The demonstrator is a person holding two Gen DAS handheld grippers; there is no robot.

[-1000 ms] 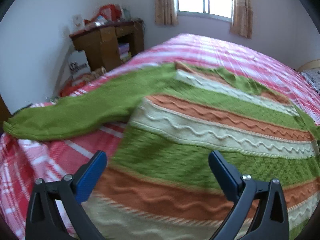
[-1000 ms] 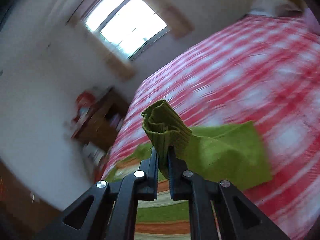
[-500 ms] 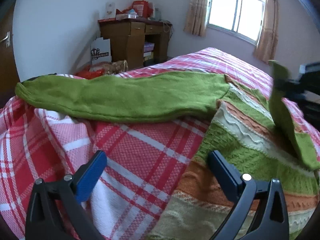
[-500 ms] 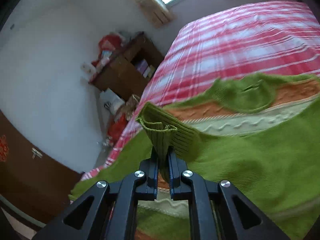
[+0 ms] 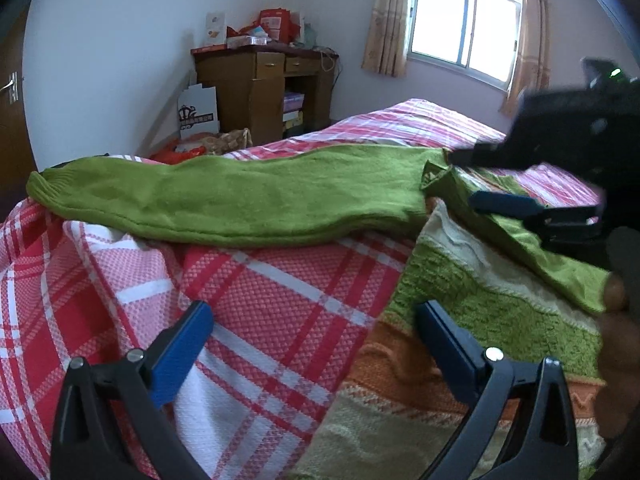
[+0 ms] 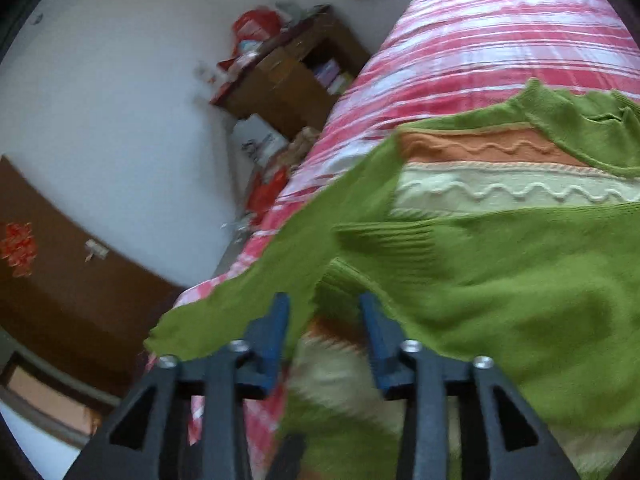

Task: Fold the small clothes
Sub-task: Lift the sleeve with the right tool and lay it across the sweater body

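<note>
A striped green, orange and cream knit sweater (image 5: 460, 320) lies on the bed. Its left green sleeve (image 5: 224, 196) stretches out flat to the left. Its right green sleeve (image 6: 520, 276) lies folded across the body. My left gripper (image 5: 312, 332) is open and empty, low over the bedspread at the sweater's left edge. My right gripper (image 6: 324, 320) is open just above the folded sleeve's cuff (image 6: 384, 236), apart from it. It also shows in the left wrist view (image 5: 508, 196), with the sleeve hanging beside it.
A red and white plaid bedspread (image 5: 260, 300) covers the bed. A wooden desk (image 5: 264, 84) with clutter stands by the far wall, with a white bag (image 5: 198, 110) beside it. A curtained window (image 5: 464, 36) is behind. A brown door (image 6: 60, 264) is at left.
My right gripper carried the right sleeve across the sweater, then opened and let it go. My left gripper swung left toward the sweater's left edge, staying open.
</note>
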